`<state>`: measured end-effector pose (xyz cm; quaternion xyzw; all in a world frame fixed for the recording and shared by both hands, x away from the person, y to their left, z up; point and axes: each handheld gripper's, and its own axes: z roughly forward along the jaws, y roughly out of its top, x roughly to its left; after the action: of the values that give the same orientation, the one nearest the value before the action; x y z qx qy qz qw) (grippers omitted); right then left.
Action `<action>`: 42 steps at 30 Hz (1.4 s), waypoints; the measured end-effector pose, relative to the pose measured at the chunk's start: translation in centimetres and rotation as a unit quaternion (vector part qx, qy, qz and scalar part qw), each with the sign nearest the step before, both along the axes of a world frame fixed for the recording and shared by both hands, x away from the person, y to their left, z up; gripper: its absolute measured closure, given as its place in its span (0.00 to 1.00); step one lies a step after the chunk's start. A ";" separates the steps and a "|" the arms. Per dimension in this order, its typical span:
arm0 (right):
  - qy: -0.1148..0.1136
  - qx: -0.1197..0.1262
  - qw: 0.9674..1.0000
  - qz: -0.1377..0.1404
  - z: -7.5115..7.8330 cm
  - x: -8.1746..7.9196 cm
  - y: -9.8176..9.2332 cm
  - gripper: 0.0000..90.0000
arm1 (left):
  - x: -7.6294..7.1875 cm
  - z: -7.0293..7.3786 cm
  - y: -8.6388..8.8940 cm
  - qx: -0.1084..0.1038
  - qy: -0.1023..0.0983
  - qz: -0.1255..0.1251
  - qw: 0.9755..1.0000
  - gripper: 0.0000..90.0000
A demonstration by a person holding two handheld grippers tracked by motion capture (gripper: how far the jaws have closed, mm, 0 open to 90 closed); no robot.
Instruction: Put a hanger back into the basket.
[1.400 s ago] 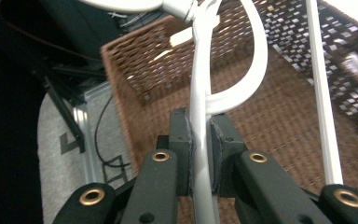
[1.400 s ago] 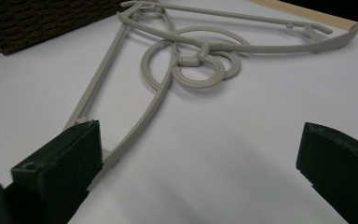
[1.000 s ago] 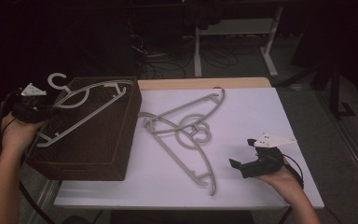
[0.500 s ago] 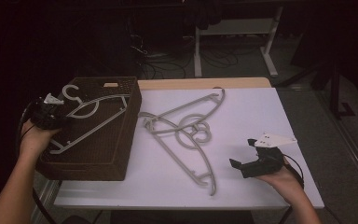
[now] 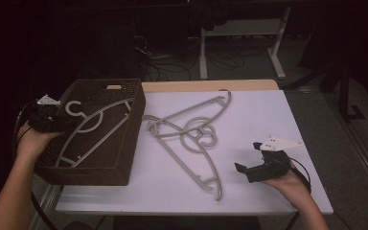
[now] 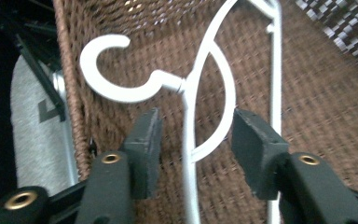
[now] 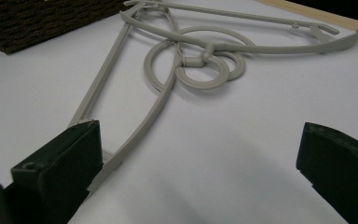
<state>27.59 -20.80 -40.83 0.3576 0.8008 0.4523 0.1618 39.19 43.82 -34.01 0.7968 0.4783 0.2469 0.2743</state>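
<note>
A pale grey hanger (image 5: pixel 96 127) lies inside the brown wicker basket (image 5: pixel 133 139) at the table's left. My left gripper (image 5: pixel 66 123) sits at the basket's left rim, and its jaws have just been opening. In the left gripper view the hanger's neck (image 6: pixel 189 107) runs between the pads (image 6: pixel 147 135) without touching them, over the basket's weave (image 6: pixel 307 102). Two more grey hangers (image 5: pixel 191 139) lie crossed on the white table (image 5: pixel 268 110). My right gripper (image 5: pixel 246 156) rests open at the front right, and its view (image 7: pixel 200 158) faces those hangers (image 7: pixel 168 88).
The basket's corner (image 7: pixel 37 18) shows at the top left of the right gripper view. A tan strip (image 5: pixel 211 85) runs along the table's far edge. Beyond it stand a white desk frame (image 5: pixel 278 52) and cables on a dark floor.
My left hand carried the hanger to the right and lowered it into the basket, then the jaws opened and let it go. The right gripper has stayed still.
</note>
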 end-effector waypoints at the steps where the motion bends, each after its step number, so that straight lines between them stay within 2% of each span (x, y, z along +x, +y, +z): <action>1: 0.000 0.000 1.000 0.000 0.0 0.1 0.0 0.00 | -0.1 0.3 -0.1 -0.011 -0.003 -0.005 1.000 0.53; 4: 0.000 -0.001 1.000 0.000 0.0 0.1 0.0 0.00 | -0.3 0.9 -0.5 -0.031 -0.007 -0.019 0.999 0.49; 7: -0.001 -0.001 1.000 0.002 0.1 0.0 0.1 0.00 | -0.7 1.8 -1.6 -0.063 -0.020 -0.041 0.997 0.42; 8: -0.001 0.000 1.000 0.002 0.1 0.1 0.1 0.00 | -1.0 2.4 -2.4 -0.085 -0.026 -0.059 0.994 0.41; 9: -0.001 0.000 1.000 0.003 0.1 0.1 0.1 0.00 | -1.1 2.7 -2.9 -0.093 -0.028 -0.066 0.993 0.40; 12: -0.001 -0.002 1.000 0.005 0.0 0.1 0.0 0.00 | -1.3 3.1 -3.9 -0.105 -0.030 -0.083 0.991 0.35; 13: 0.000 -0.002 1.000 0.005 -0.1 0.2 0.0 0.00 | -1.6 3.4 -4.9 -0.117 -0.034 -0.098 0.988 0.35; 16: 0.000 -0.002 1.000 0.005 -0.1 0.3 0.0 0.00 | -2.0 3.9 -6.6 -0.133 -0.037 -0.120 0.983 0.33; 17: 0.000 -0.001 1.000 0.006 0.0 0.3 0.0 0.00 | -2.0 3.9 -6.6 -0.133 -0.037 -0.120 0.983 0.32; 18: -0.001 -0.002 1.000 0.006 0.0 0.4 0.0 0.00 | -2.3 4.2 -7.7 -0.137 -0.039 -0.137 0.980 0.31; 19: -0.001 -0.002 1.000 0.007 0.0 0.4 0.0 0.00 | -2.4 4.4 -8.3 -0.143 -0.041 -0.143 0.978 0.31; 25: -0.001 -0.003 1.000 0.009 0.1 0.5 0.1 0.00 | -3.0 4.9 -12.0 -0.160 -0.040 -0.186 0.968 0.27; 26: -0.001 -0.003 1.000 0.009 0.1 0.5 0.1 0.00 | -3.0 4.9 -12.0 -0.160 -0.040 -0.186 0.968 0.27; 29: 0.000 -0.004 1.000 0.012 0.0 0.5 0.1 0.00 | -3.3 4.8 -14.1 -0.165 -0.039 -0.205 0.964 0.26; 30: 0.002 -0.005 1.000 0.013 0.0 0.5 0.2 0.00 | -3.5 4.7 -15.5 -0.170 -0.037 -0.214 0.961 0.26; 31: 0.002 -0.005 1.000 0.013 0.0 0.5 0.2 0.00 | -3.5 4.7 -15.5 -0.170 -0.037 -0.214 0.961 0.26; 32: 0.002 -0.006 1.000 0.013 -0.1 0.6 0.3 0.00 | -3.9 4.6 -16.9 -0.171 -0.035 -0.222 0.959 0.26; 33: 0.002 -0.006 1.000 0.015 0.0 0.6 0.3 0.00 | -3.9 4.6 -16.9 -0.171 -0.035 -0.222 0.959 0.26; 34: 0.002 -0.008 1.000 0.015 -0.1 0.7 0.4 0.00 | -4.1 4.5 -17.6 -0.171 -0.036 -0.227 0.958 0.26; 35: 0.002 -0.008 1.000 0.015 -0.1 0.7 0.4 0.00 | -4.3 4.4 -18.3 -0.174 -0.036 -0.231 0.956 0.26; 36: 0.003 -0.010 1.000 0.016 0.0 0.9 0.5 0.00 | -4.6 4.0 -19.6 -0.180 -0.036 -0.238 0.954 0.26; 39: 0.005 -0.011 1.000 0.018 0.0 1.4 0.7 0.00 | -4.9 3.2 -21.6 -0.192 -0.030 -0.249 0.949 0.24; 41: 0.008 -0.009 1.000 0.016 0.2 1.7 0.8 0.00 | -5.1 2.7 -22.9 -0.189 -0.032 -0.258 0.947 0.22; 42: 0.008 -0.009 1.000 0.017 0.2 1.9 0.9 0.00 | -5.1 2.7 -22.9 -0.189 -0.032 -0.258 0.947 0.22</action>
<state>29.52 -19.90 -40.61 0.3461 0.8120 0.4450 0.1514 34.08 20.97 -31.30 0.8181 0.2853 0.0981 0.4896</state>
